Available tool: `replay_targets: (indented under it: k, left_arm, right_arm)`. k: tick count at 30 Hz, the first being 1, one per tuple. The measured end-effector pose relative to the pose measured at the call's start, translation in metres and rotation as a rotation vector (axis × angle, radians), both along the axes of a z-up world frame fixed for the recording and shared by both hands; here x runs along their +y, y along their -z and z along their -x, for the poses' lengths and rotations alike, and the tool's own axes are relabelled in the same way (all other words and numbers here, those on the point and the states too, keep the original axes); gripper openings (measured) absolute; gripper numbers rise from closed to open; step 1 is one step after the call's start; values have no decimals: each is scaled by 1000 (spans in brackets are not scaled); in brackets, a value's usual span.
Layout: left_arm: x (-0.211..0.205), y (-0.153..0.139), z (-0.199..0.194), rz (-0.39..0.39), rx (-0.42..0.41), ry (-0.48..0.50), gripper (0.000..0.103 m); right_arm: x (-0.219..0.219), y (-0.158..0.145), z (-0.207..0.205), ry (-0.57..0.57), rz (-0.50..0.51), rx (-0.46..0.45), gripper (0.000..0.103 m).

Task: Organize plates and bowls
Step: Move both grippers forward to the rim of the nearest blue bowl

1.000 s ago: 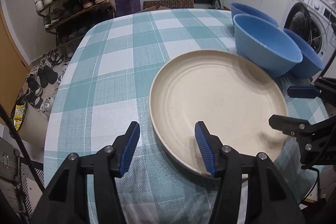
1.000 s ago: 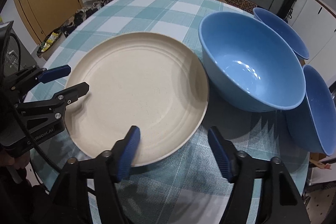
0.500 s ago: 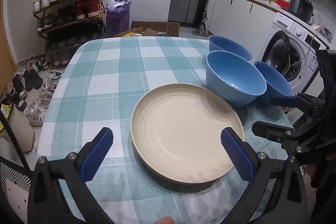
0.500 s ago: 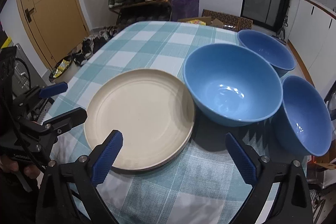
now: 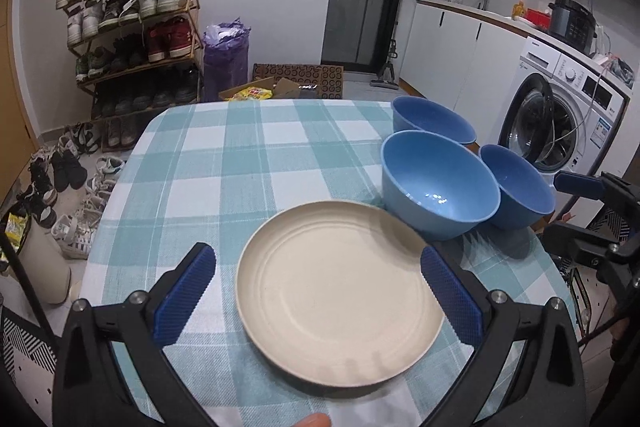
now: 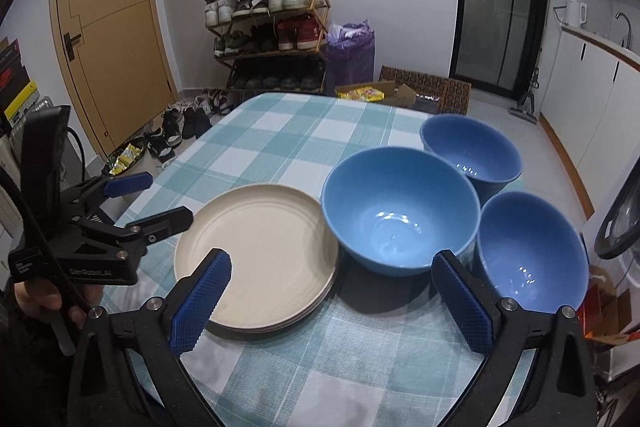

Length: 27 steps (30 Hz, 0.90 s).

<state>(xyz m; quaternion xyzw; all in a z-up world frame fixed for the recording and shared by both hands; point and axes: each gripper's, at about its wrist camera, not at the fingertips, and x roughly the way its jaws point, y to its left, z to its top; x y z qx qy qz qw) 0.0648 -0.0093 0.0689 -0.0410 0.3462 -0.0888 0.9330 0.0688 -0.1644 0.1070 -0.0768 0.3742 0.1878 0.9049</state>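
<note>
A stack of cream plates (image 5: 340, 291) (image 6: 260, 251) lies on the checked tablecloth (image 5: 240, 167) near the table's front edge. Three blue bowls stand to its right: a large one (image 5: 440, 183) (image 6: 400, 211) touching the plates, one behind it (image 5: 432, 119) (image 6: 472, 151), and one at the table's right edge (image 5: 520, 187) (image 6: 528, 251). My left gripper (image 5: 318, 267) (image 6: 168, 198) hangs open above the plates, holding nothing. Above the gap between plates and large bowl, my right gripper (image 6: 331, 261) (image 5: 560, 209) is also wide open and empty.
A shoe rack (image 5: 132, 27) and a purple bag (image 5: 226, 59) stand beyond the far table edge, with shoes on the floor to the left. A washing machine (image 5: 560, 115) and kitchen counter are on the right. A hand (image 6: 44, 299) holds the left gripper.
Both grippers have opened wide and lifted up and back from the plates. The plates and bowls stay where they were on the table.
</note>
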Motion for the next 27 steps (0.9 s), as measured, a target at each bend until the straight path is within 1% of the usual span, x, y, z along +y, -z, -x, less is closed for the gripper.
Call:
replay_targets:
  k: [4, 7, 11, 16, 22, 27]
  left_arm:
    - [-12, -12, -8, 2, -19, 14, 103]
    - [-23, -20, -15, -1, -27, 27, 103]
    - [-37, -32, -22, -2, -60, 45, 103]
    - [-49, -44, -31, -6, -71, 59, 103]
    - [-60, -57, -39, -24, -90, 77, 103]
    - [-65, -69, -47, -31, -102, 81, 103]
  right_arm:
    - [-15, -17, 2, 17, -9, -43, 102]
    - [-27, -24, -1, 34, -17, -52, 102]
    - [-48, -34, -4, 66, -36, -65, 102]
    - [-68, -44, -7, 89, -50, -76, 102]
    - [-90, -66, -5, 135, -60, -131, 102]
    - [-112, -88, -5, 155, -124, -158, 102]
